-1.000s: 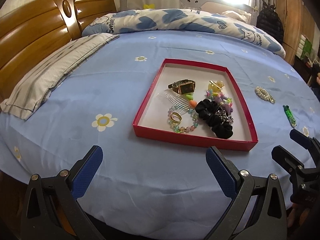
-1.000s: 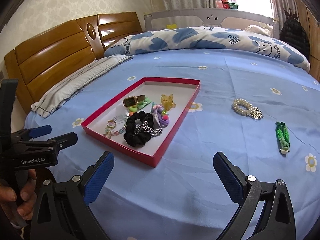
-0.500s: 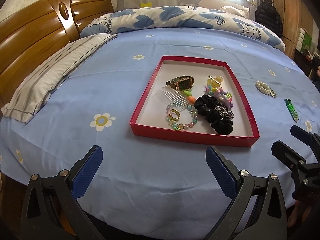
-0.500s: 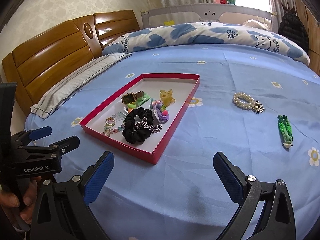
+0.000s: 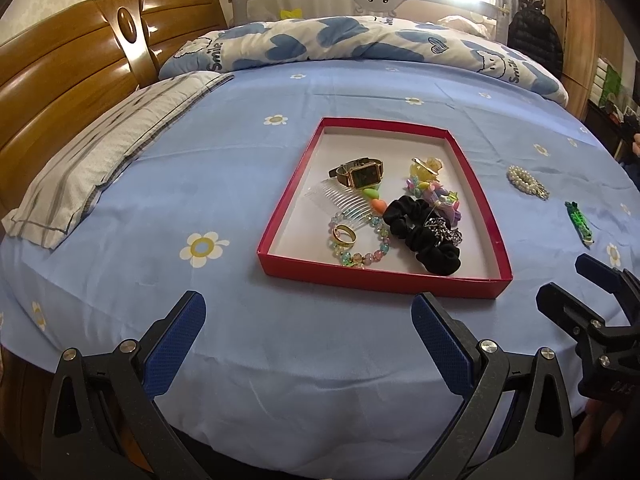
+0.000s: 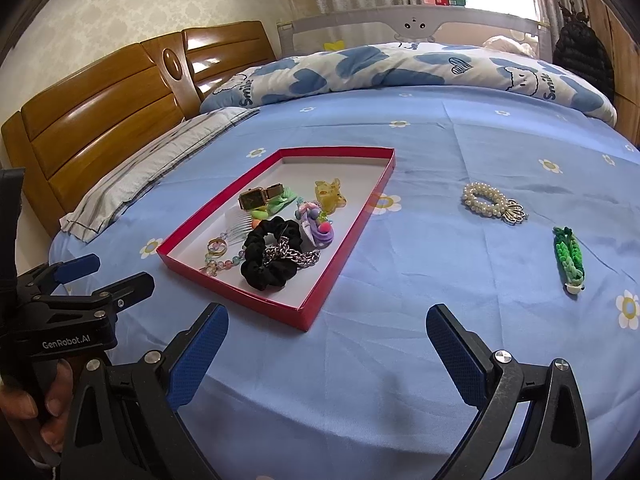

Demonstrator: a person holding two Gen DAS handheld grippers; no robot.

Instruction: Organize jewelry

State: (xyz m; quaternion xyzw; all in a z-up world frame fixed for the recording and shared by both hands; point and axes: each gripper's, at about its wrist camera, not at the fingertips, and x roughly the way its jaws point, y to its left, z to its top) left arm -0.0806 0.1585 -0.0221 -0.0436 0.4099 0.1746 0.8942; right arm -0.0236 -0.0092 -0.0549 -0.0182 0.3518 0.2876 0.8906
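A red tray (image 5: 400, 278) (image 6: 340, 264) lies on the blue bed sheet. In it are a gold watch (image 5: 360, 172), a clear comb (image 5: 340, 198), a gold ring (image 5: 345, 235) on a bead bracelet, a black scrunchie (image 5: 424, 236) (image 6: 268, 260) with a chain, and colourful clips. A pearl bracelet (image 5: 524, 182) (image 6: 486, 202) and a green braided bracelet (image 5: 579, 222) (image 6: 569, 258) lie on the sheet right of the tray. My left gripper (image 5: 308, 334) (image 6: 104, 276) is open and empty, short of the tray's near edge. My right gripper (image 6: 326, 342) (image 5: 576, 280) is open and empty near the tray's near right corner.
A wooden headboard (image 5: 60, 92) and a striped pillow (image 5: 108, 152) are at the left. A rolled blue-and-white duvet (image 5: 360, 42) lies across the far side. A grey bed rail (image 6: 412, 24) stands behind it. The bed's near edge drops off below the grippers.
Both grippers have drawn back and risen a little, so the tray and bracelets sit slightly farther off. Both stay open and empty. No object has moved.
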